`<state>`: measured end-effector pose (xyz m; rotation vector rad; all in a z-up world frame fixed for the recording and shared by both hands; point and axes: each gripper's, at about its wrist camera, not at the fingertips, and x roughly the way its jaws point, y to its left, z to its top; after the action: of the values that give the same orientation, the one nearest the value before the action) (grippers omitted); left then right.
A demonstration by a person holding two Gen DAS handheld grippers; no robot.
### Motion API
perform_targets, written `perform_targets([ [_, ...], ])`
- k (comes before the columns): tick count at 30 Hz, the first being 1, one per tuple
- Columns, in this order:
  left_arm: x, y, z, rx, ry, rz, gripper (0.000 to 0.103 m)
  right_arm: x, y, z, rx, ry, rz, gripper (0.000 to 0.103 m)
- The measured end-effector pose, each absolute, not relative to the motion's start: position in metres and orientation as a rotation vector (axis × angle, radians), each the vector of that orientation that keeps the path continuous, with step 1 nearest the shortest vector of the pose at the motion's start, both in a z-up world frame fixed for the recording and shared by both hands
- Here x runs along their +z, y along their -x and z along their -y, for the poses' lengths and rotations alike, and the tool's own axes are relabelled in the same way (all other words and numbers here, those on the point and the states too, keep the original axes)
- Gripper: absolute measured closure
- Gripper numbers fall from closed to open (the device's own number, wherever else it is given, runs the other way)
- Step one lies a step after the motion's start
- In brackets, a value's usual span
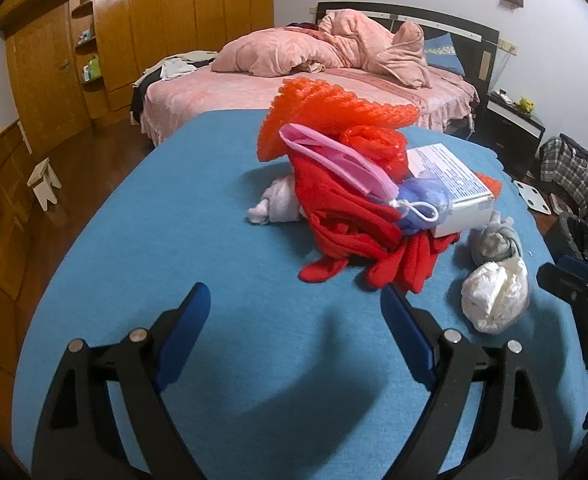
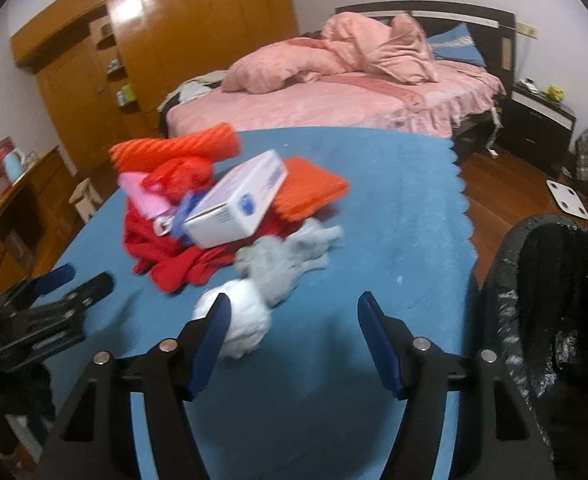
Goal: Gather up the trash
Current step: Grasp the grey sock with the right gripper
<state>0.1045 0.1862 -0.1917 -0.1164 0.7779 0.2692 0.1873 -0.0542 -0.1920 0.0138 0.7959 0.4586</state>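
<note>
A bedroom: wooden wardrobes along the far wall, a bed [image 1: 334, 92] with a rumpled pink duvet [image 1: 326, 46], and in front of it a table under a blue cloth [image 1: 182, 208]. A dark nightstand [image 2: 542, 120] stands beside the bed.

Off the cloth's right edge stands a bin [image 2: 550, 304] lined with a black bag; its inside looks dark and what it holds cannot be made out.

On the cloth sits 1 heap: red fabric [image 1: 346, 220] at the bottom, orange mesh [image 1: 326, 108] on top at the back, a pink bag [image 1: 334, 156], a lilac puff [image 1: 422, 200] with a white cord, and a white box [image 1: 450, 180] tilted across the pile. A pale cloth bundle [image 1: 274, 204] lies at the heap's left side. Right of the heap lie a grey rag [image 1: 498, 240] and, nearer the camera, a crumpled white wad [image 1: 494, 292], just apart from each other in the left view.

The left gripper [image 1: 296, 312] is spread wide over bare cloth, nothing between its blue pads; the red fabric's edge lies just past its right fingertip, and the wad sits to its right.

The right gripper [image 2: 292, 316] also stands apart with its jaws empty; the wad [image 2: 238, 320] lies just behind and beside its left finger, partly hidden by it, with the rag [image 2: 290, 256] beyond. The bin is close on its right.
</note>
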Motion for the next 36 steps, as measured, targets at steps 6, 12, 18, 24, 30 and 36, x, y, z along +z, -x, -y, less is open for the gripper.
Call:
perform_targets([
  [6,-0.187,-0.107,-0.182,0.257,0.124,-0.764,0.018,-0.207,-0.201,0.055,0.4,0.002,-0.826,0.043],
  [12,-0.187,-0.11,-0.176,0.25,0.114,-0.766,0.018,-0.228,-0.191,0.051,0.432,0.03,-0.887,0.043],
  [18,-0.186,-0.106,-0.185,0.285,0.123,-0.768,0.018,-0.231,-0.189,0.023,0.511,0.034,-0.893,0.044],
  [24,-0.186,-0.105,-0.192,0.301,0.127,-0.769,0.018,-0.227,-0.194,0.022,0.505,0.013,-0.878,0.044],
  [30,-0.187,-0.109,-0.191,0.299,0.132,-0.773,0.018,-0.222,-0.21,0.03,0.477,-0.014,-0.865,0.048],
  [36,-0.186,-0.109,-0.189,0.294,0.129,-0.77,0.018,-0.229,-0.213,0.022,0.507,-0.004,-0.877,0.07],
])
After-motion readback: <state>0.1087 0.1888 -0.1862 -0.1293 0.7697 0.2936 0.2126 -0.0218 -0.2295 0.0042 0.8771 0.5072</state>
